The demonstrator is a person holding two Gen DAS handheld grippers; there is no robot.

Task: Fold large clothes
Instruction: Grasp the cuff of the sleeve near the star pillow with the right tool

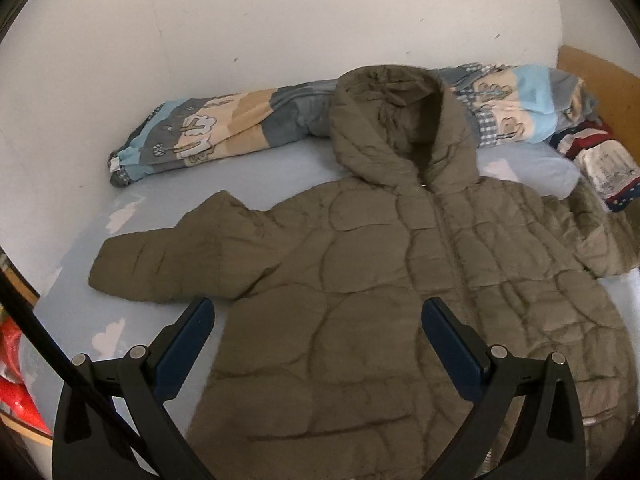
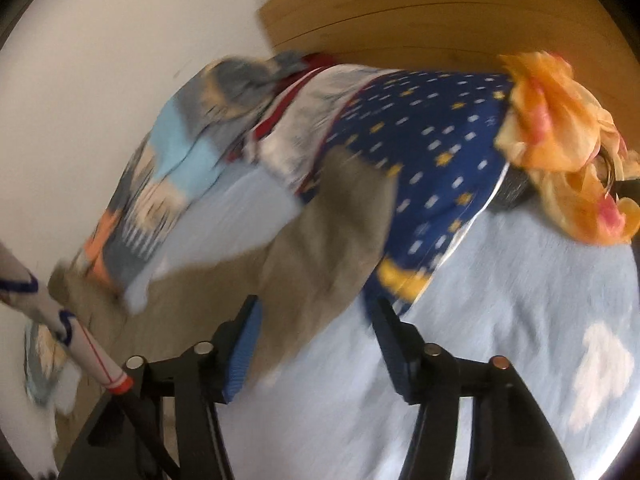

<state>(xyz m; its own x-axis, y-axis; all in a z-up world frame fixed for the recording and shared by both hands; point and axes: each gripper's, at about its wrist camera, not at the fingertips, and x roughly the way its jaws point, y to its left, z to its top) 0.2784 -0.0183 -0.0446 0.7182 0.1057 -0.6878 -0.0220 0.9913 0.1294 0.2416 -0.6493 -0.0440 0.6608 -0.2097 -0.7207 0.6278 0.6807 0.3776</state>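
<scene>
An olive quilted jacket (image 1: pixel 380 280) lies flat and face up on the bed (image 1: pixel 132 216), which is covered with a light blue sheet with pale cloud shapes. The front is zipped closed, and the hood (image 1: pixel 400 120) points toward the white wall (image 1: pixel 240 20). One sleeve (image 1: pixel 160 264) reaches out to the left in the left wrist view, the other sleeve (image 1: pixel 600 240) goes toward the right edge.

The left gripper (image 1: pixel 318 320) hovers above the lower body of the jacket with its jaws wide apart — nothing is between the blue pads (image 1: pixel 188 344), and I cannot tell whether they touch the fabric.

The right wrist view is blurred by motion. The right gripper (image 2: pixel 316 324) is also wide and holds nothing; it is over the bed near the end of a sleeve (image 2: pixel 320 232) of the jacket. The sleeve passes just beside its left pad (image 2: pixel 244 356), but contact is not clear.

Behind the hood, along the wall, lies a rolled patterned blanket (image 1: pixel 208 128) in blue, grey and beige. A dark blue cloth with small white and yellow marks (image 2: pixel 432 152) lies beside the sleeve, and an orange cloth (image 2: pixel 560 132) is bunched by the wooden headboard (image 2: pixel 440 12).
</scene>
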